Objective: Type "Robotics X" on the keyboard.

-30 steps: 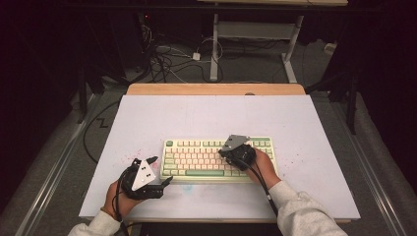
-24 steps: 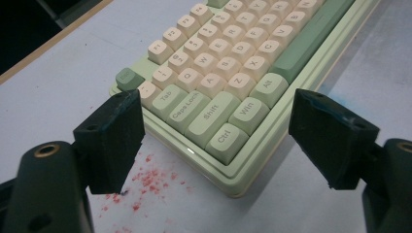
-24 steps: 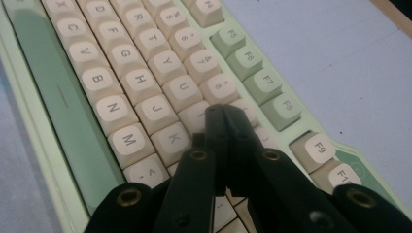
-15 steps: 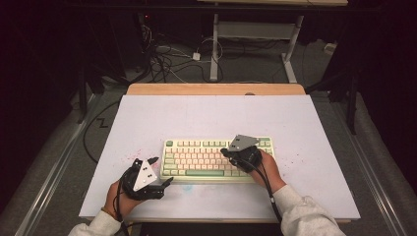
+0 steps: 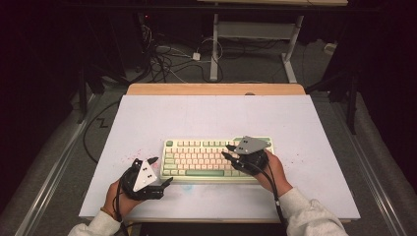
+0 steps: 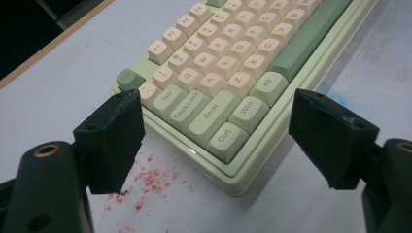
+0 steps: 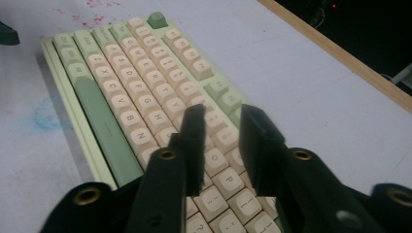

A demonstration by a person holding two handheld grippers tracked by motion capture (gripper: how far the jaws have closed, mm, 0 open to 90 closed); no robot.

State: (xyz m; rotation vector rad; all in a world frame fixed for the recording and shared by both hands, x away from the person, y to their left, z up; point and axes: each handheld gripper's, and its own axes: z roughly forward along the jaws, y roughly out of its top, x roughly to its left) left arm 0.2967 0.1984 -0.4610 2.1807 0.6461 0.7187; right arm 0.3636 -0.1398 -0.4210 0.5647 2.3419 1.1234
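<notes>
Now the right gripper (image 5: pixel 227 151), at mid-frame over the keyboard (image 5: pixel 196 160), has just parted its jaws slightly, empty, likely done pressing keys.

The keyboard (image 6: pixel 228 92) has readable keys in the left gripper view: Tab, Caps Lock, Shift, Ctrl, Win, Alt, also A, Z and X. In the right gripper view its keys show letters like Z, X, C, V, B, N.
</notes>
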